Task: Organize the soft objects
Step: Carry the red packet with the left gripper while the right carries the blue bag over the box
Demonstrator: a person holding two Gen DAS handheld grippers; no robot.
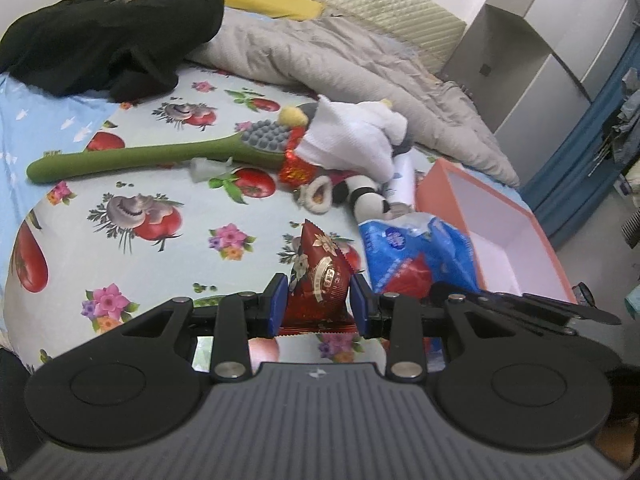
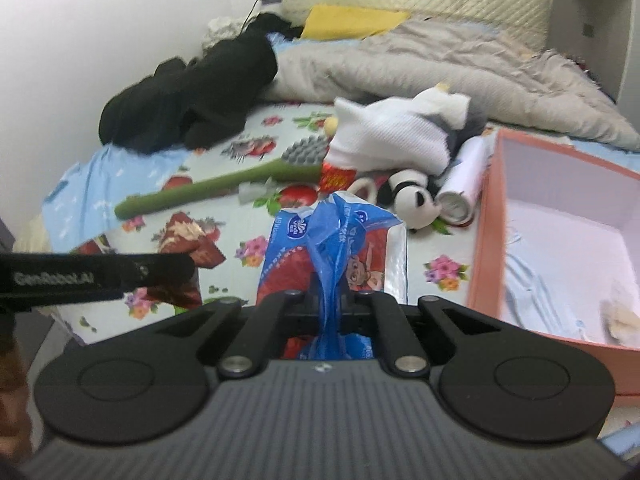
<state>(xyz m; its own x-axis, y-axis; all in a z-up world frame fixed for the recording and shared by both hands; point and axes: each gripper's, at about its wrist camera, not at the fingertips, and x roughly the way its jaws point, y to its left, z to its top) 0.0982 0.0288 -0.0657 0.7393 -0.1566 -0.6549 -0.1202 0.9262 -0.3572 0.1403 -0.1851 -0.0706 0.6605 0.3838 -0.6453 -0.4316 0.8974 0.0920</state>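
My left gripper [image 1: 319,300] is shut on a dark red snack packet [image 1: 320,272], held just above the floral bed sheet [image 1: 160,256]; the packet also shows in the right wrist view [image 2: 188,240]. My right gripper [image 2: 330,300] is shut on the blue plastic handle of a blue tissue pack [image 2: 340,248], which also shows in the left wrist view [image 1: 416,256]. An open pink box [image 2: 492,240] stands to the right; it also shows in the left wrist view [image 1: 436,184]. A pile of plush toys [image 2: 400,136], including a panda [image 2: 412,196], lies beyond the pack.
A green long-handled brush [image 1: 132,156] lies on the sheet at the left. Black clothing [image 1: 112,32] and a grey quilt [image 1: 340,56] lie at the back. A white can [image 2: 464,184] lies beside the box. Inside the box lie a pale cloth and a small fluffy item [image 2: 620,316].
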